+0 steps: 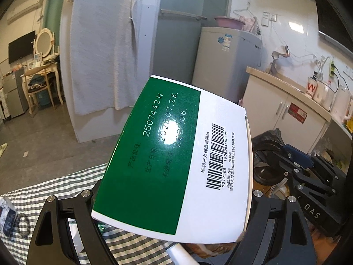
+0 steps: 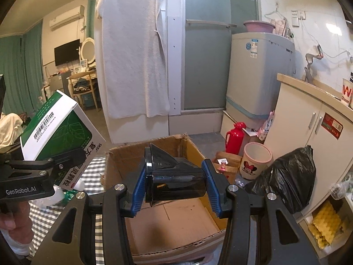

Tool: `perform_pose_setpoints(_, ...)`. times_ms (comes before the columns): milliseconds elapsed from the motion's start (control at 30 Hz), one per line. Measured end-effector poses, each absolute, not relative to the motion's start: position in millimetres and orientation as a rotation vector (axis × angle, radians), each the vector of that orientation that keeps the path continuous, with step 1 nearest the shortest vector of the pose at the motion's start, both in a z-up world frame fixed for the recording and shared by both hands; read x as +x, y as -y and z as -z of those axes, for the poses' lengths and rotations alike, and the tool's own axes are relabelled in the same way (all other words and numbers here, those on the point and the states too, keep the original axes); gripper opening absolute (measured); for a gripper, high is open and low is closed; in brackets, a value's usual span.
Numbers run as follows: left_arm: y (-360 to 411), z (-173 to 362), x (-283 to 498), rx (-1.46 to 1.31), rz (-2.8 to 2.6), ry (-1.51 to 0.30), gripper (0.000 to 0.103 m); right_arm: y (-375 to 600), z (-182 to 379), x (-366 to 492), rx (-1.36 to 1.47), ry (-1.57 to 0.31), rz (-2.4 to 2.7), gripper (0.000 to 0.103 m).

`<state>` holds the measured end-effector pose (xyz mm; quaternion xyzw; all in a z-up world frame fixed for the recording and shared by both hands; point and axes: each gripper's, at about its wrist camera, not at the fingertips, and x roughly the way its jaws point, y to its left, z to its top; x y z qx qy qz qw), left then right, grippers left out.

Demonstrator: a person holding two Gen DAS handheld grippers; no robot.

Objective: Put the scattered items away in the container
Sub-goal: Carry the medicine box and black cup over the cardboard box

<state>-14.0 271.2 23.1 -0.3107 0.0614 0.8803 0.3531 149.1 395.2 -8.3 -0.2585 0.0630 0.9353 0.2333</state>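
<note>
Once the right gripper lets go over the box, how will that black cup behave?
The black cup looks like glossy, rigid plastic, so it is probably light and slippery. Lying sideways, it may roll on the cardboard box floor.

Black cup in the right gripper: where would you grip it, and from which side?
Across its ends, as now: the cup lies sideways, so the right gripper clamps rim and base from behind, leaving the spout up over the box.
</note>
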Motion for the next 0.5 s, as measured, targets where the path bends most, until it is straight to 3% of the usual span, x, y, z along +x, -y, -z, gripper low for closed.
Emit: perform_pose_setpoints(500, -324, 35, -40, -0.959, -2.15, -0.27, 0.088, -426, 59, 125, -0.899, -0.229, -2.497, 0.048)
